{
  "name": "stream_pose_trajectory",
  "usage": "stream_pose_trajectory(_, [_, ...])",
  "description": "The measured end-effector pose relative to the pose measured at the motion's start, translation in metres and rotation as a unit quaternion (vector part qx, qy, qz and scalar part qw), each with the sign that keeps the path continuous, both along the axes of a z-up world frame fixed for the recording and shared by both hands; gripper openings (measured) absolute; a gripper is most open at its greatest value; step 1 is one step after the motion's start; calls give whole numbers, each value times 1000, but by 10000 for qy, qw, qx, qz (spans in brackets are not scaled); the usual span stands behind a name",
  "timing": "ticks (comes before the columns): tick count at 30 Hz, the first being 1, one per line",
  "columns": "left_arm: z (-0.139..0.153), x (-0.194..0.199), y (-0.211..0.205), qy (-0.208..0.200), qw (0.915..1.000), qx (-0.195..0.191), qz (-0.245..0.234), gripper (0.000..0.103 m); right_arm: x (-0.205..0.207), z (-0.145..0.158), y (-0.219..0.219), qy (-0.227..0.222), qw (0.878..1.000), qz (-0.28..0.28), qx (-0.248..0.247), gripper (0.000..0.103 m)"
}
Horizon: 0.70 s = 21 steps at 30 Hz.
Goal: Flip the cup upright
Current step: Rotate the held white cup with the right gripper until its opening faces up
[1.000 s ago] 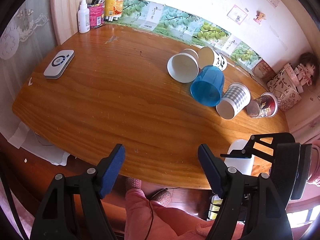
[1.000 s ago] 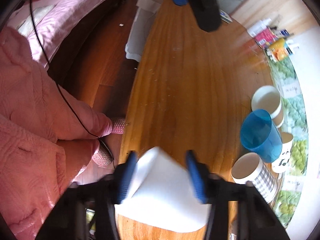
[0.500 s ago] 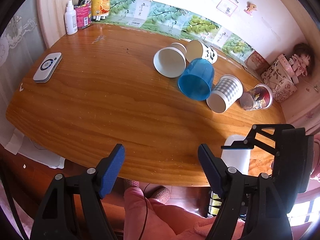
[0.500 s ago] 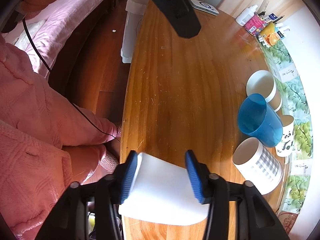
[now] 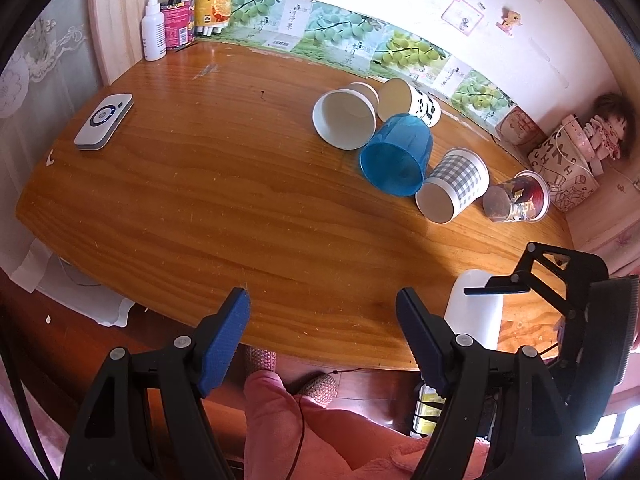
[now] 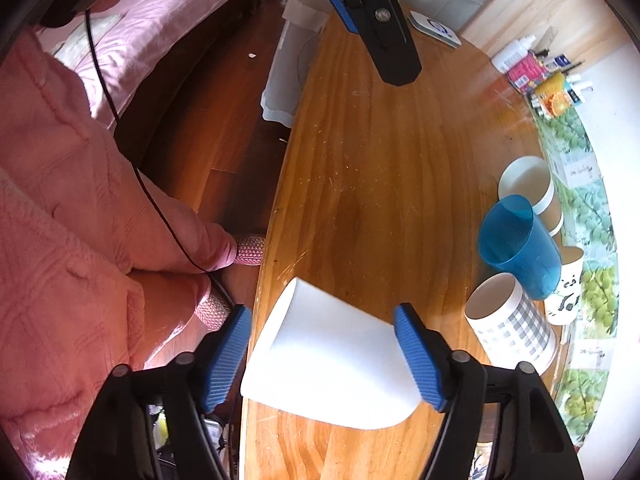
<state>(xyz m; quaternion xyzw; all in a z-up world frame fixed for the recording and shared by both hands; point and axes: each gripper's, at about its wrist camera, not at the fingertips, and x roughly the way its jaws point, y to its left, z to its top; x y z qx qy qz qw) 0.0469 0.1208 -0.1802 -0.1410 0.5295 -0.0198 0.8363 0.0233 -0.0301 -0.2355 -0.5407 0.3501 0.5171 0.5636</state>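
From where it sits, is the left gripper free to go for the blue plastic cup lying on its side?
Probably yes: the left gripper is open and empty, with bare wooden table between it and the blue plastic cup.

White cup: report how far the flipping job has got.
Done: nothing clearly upright. In hand: the white cup sits between the jaws of the open right gripper; pose unclear. Left: the blue cup and checked cup, among others, lie on their sides.

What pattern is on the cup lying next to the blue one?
Grey-and-white checks on the checked cup; clearest in the left wrist view.
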Motion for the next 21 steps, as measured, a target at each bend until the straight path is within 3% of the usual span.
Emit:
stream_pose_trajectory(9, [4, -1, -4, -45, 9999, 60, 115, 78, -21, 11, -13, -261, 9941, 1041, -118, 81])
stream_pose_trajectory(17, [4, -1, -7, -37, 9998, 102, 168, 78, -35, -5, -35, -1138, 9665, 2212, -636, 81])
stream_pose_trajectory(21, [4, -2, -8, -12, 9998, 100, 182, 78, -38, -12, -38, -1364, 9516, 2660, -714, 81])
